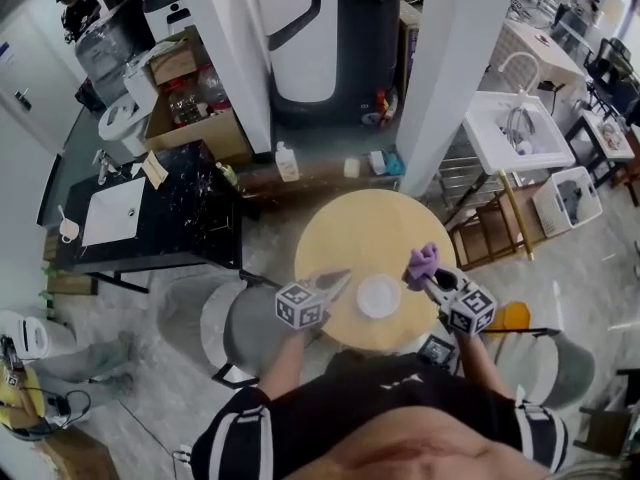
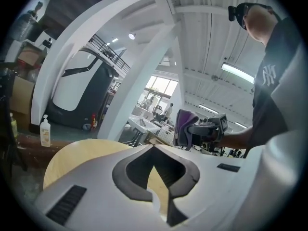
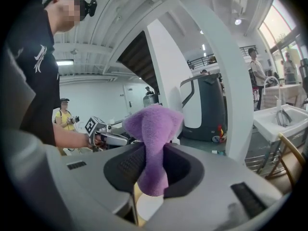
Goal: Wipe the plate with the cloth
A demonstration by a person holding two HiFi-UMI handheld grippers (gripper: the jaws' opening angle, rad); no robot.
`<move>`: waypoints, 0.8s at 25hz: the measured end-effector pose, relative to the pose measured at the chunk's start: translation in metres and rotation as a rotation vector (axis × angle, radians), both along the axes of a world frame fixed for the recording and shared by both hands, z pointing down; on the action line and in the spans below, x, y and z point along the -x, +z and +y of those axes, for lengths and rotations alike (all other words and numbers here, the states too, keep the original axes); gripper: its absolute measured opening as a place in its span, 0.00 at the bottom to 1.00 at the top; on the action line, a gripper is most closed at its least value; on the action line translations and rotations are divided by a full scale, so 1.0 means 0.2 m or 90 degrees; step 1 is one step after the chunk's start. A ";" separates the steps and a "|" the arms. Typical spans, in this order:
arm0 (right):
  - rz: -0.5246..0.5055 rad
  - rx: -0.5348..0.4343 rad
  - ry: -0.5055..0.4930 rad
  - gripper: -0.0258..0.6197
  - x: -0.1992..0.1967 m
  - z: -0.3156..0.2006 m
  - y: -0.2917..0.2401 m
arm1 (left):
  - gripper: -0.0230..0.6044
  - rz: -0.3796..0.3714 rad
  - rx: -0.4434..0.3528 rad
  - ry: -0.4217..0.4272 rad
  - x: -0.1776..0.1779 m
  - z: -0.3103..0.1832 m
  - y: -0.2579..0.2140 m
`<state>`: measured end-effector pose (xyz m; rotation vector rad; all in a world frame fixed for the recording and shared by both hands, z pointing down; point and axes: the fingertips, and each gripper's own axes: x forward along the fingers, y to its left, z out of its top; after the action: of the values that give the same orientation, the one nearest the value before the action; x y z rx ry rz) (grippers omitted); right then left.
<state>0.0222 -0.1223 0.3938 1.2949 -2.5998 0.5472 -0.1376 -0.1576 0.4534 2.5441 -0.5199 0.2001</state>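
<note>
Close under the camera is the person's black shirt point(image 1: 400, 408), with both forearms reaching out over the round worktop point(image 1: 370, 223). Left tongs point(image 1: 343, 278) are clenched on nothing, their tips just beside the white plate point(image 1: 379, 296). It lies on the worktop's near part, between the two tools. Right tongs point(image 1: 432, 280) grasp the purple cloth point(image 1: 421, 264), which pokes up past the tips, near the plate's right side and apparently not on it. Nothing pins the plate, so a wiping push could skid it off the near edge. Hard tips might also scrape it. Both tools point inward, tilted slightly down.
</note>
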 end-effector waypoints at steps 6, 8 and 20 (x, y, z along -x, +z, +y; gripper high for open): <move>0.010 -0.015 -0.081 0.19 0.00 -0.08 0.03 | 0.06 -0.034 0.034 -0.030 -0.04 0.02 0.06; -0.001 -0.012 -0.097 0.19 -0.05 -0.09 0.02 | 0.06 -0.027 0.023 -0.057 -0.10 0.01 -0.02; -0.050 -0.018 -0.118 0.19 -0.14 -0.11 0.07 | 0.06 -0.044 0.016 -0.043 -0.21 0.07 -0.09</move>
<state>0.0509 -0.1435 0.4075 1.0443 -2.7639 0.5398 -0.0963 -0.1426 0.4357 2.4985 -0.6262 0.2692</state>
